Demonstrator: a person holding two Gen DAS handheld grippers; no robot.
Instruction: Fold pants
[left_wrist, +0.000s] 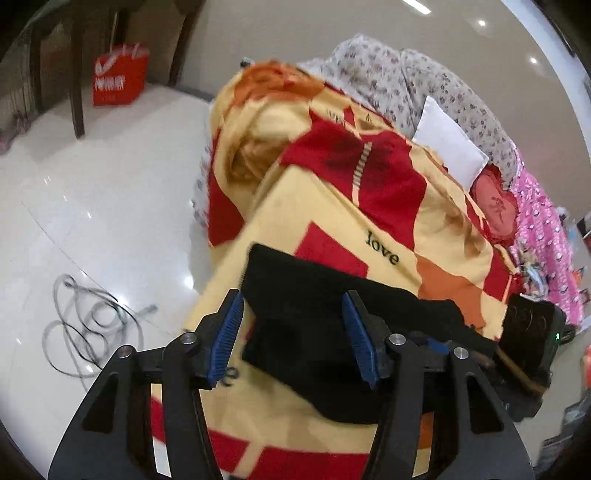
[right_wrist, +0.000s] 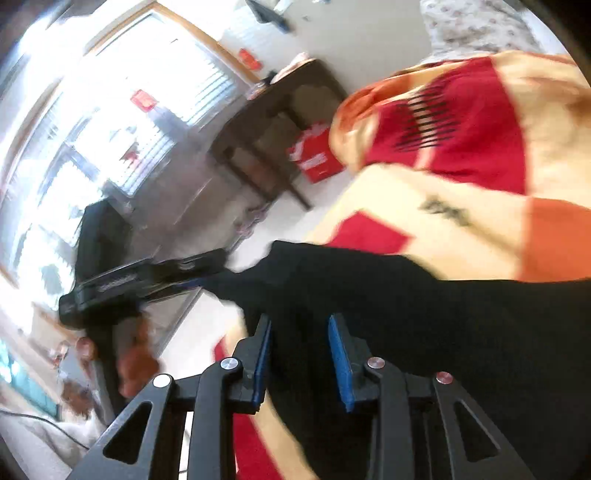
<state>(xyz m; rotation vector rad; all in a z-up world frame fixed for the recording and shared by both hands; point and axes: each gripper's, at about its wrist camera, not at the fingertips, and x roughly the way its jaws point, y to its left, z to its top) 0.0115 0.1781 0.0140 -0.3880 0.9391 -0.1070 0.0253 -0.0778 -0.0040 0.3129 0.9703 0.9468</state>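
Note:
The black pants (left_wrist: 317, 332) lie folded on a yellow, red and orange bedspread (left_wrist: 332, 206) near the bed's edge. My left gripper (left_wrist: 292, 332) hovers over their left end, open. Its blue pads (left_wrist: 356, 332) stand wide on either side of the cloth and do not press it. In the right wrist view the pants (right_wrist: 443, 314) stretch away to the right. My right gripper (right_wrist: 301, 354) sits at their near edge with black cloth filling the gap between its pads (right_wrist: 340, 354). The left gripper's body (right_wrist: 147, 273) shows at the pants' far corner.
A white pillow (left_wrist: 448, 147), a floral quilt (left_wrist: 406, 77) and pink bedding (left_wrist: 546, 236) lie further up the bed. On the white tiled floor are a coiled cable (left_wrist: 88, 325), a red bag (left_wrist: 120, 75) and a dark wooden table (right_wrist: 273, 129).

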